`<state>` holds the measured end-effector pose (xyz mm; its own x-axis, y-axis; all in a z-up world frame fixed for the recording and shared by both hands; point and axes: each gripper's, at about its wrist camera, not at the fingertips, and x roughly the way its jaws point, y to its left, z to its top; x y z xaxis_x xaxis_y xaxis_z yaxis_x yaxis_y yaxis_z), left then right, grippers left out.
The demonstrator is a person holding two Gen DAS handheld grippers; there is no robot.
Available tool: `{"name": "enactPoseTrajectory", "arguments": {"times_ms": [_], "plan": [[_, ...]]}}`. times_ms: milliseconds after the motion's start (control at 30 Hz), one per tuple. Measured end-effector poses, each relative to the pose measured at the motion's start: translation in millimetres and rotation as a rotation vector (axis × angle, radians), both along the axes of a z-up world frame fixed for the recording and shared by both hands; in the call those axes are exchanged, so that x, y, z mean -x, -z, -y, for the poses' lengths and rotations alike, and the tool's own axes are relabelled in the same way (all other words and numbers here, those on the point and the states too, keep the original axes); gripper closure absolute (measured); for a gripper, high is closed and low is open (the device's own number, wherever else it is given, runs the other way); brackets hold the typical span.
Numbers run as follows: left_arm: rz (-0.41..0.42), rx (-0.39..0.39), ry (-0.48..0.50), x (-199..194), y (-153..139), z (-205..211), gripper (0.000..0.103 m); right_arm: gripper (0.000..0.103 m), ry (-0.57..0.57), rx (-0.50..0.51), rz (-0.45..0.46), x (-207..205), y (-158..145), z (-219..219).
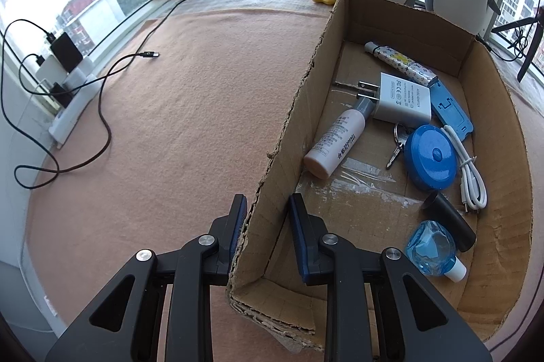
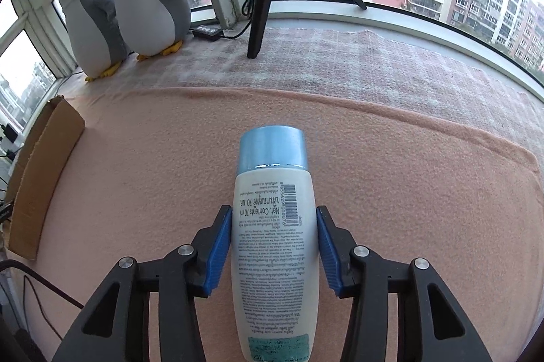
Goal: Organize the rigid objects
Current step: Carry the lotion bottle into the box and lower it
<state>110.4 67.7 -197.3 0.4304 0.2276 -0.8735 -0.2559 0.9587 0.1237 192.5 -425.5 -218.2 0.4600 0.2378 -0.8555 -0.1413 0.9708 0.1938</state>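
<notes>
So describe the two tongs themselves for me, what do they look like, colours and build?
Both match. The left tongs and right tongs have matte black plastic linkage arms with triangular cut-outs and round silver pivot bolts. Each finger carries a flat blue ribbed pad. No cables, markings, hands or sleeves are visible on them.
</notes>
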Motion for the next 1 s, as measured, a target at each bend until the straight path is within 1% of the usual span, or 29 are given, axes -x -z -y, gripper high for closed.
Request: {"name": "enactPoseTrajectory", "arguments": {"times_ms": [167, 333, 500, 700, 833, 1000], "plan": [[0.005, 0.008, 0.003, 0, 0, -2, 0.079, 0.059, 0.017, -0.046, 0.012, 16, -17, -16], [0.011, 0.015, 0.01, 2, 1, -2, 0.08, 0.059, -0.018, -0.077, 0.057, 28, -48, -49], [0.02, 0.026, 0.019, 3, 1, -3, 0.08, 0.059, -0.09, -0.102, 0.112, 35, -82, -101], [0.029, 0.033, 0.034, 4, 2, -6, 0.08, 0.059, -0.181, -0.119, 0.143, 38, -111, -167], [0.038, 0.035, 0.044, 5, 2, -6, 0.08, 0.059, -0.252, -0.132, 0.15, 41, -121, -211], [0.046, 0.046, 0.054, 6, 2, -7, 0.082, 0.059, -0.336, -0.136, 0.141, 50, -123, -263]]}}
